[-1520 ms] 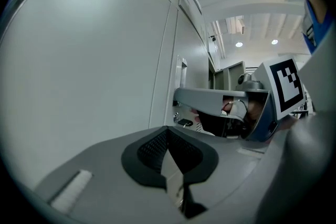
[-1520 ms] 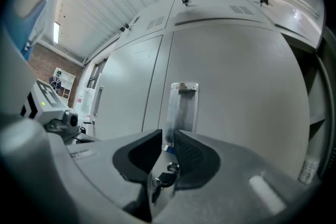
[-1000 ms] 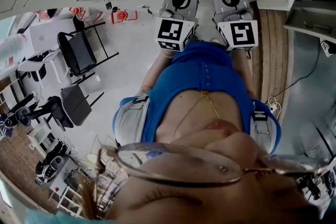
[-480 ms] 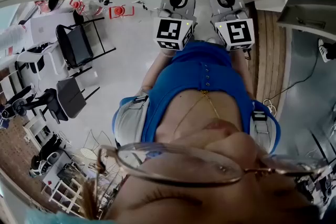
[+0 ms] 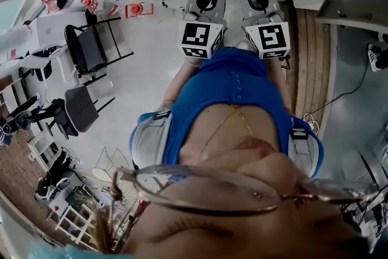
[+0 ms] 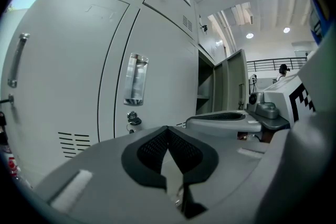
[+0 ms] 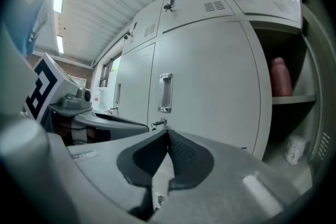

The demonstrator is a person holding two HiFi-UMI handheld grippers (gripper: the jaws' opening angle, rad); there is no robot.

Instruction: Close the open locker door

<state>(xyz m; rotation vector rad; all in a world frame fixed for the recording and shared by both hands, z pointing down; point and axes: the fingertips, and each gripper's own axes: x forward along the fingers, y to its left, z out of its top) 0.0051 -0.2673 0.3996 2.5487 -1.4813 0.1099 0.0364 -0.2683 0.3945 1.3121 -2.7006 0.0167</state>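
**A:** Left gripper (image 6: 168,131): fingers clenched, nothing between them. Right gripper (image 7: 168,135): the same. The locker door (image 6: 232,84) stands ajar at 2 o'clock in the left gripper view.

**B:** Risks?

**A:** The door is smooth painted sheet metal. The ribbed dark pads (image 6: 186,152) form a blunt tip that may skid off its edge, or a hard push may slam it and make it rebound. The pink bottle (image 7: 280,77) on the shelf (image 7: 294,99), at 3 o'clock, seems set back enough.

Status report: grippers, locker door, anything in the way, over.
Left gripper shut, empty; right gripper shut, empty. Locker door open, not touched. Bottle on shelf inside; nothing seen blocking the door.
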